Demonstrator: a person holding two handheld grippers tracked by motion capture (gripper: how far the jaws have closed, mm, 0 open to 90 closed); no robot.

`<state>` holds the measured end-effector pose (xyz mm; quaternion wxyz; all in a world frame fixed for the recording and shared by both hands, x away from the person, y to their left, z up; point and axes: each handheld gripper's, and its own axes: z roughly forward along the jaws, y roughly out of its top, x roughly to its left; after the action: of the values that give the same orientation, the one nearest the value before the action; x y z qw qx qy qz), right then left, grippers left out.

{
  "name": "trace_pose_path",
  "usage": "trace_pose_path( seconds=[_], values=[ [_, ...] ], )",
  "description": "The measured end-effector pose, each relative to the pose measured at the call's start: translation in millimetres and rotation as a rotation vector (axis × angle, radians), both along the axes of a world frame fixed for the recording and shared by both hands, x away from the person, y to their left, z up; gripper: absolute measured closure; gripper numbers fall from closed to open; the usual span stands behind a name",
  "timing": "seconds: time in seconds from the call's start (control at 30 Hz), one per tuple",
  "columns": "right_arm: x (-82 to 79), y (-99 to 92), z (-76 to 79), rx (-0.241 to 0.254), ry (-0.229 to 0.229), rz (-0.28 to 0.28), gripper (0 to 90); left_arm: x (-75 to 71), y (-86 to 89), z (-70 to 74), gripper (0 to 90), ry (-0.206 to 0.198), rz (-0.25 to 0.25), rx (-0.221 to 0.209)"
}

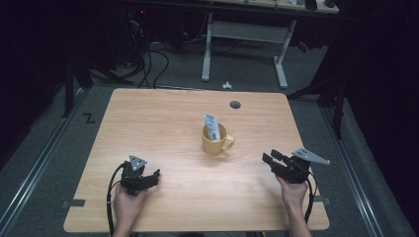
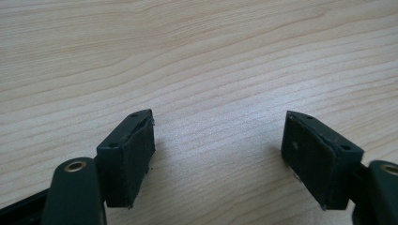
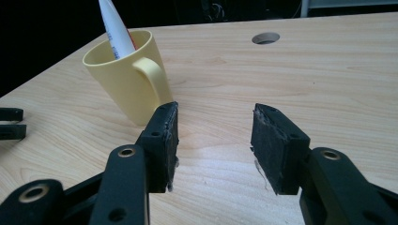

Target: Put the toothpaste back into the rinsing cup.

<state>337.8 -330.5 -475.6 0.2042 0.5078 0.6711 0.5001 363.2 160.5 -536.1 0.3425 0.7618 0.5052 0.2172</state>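
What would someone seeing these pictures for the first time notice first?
Most likely the yellow mug near the middle of the wooden table, with a white tube standing tilted inside it. Next, the two black tools resting on the near edge: the left tool and the right tool, both open and holding nothing. A small round hole sits in the tabletop beyond the mug.

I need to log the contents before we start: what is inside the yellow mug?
A white tube with blue print stands tilted in the yellow ceramic mug, its flat end poking above the rim. Its lower end and the mug's bottom are hidden by the wall.
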Motion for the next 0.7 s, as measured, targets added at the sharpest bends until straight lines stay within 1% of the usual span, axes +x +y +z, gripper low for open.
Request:
trace_pose_path(
  seconds=[0.27, 0.47, 0.53, 0.7],
  values=[
    [-0.1, -0.4, -8.1, -0.019, 0.016, -0.01, 52.0, 0.0, 0.0, 0.0, 26.3, 0.0, 0.0, 0.0],
    [1.5, -1.6, -17.4, -0.026, 0.043, -0.027, 52.0, 0.0, 0.0, 0.0, 26.3, -0.001, 0.0, 0.0],
    [2.5, -1.2, -20.2, -0.041, 0.051, -0.029, 52.0, 0.0, 0.0, 0.0, 26.3, 0.0, 0.0, 0.0],
    [5.8, -0.7, -25.7, -0.054, 0.071, -0.034, 51.9, 0.0, 0.0, 0.0, 26.3, 0.0, 0.0, 0.0]
  ],
)
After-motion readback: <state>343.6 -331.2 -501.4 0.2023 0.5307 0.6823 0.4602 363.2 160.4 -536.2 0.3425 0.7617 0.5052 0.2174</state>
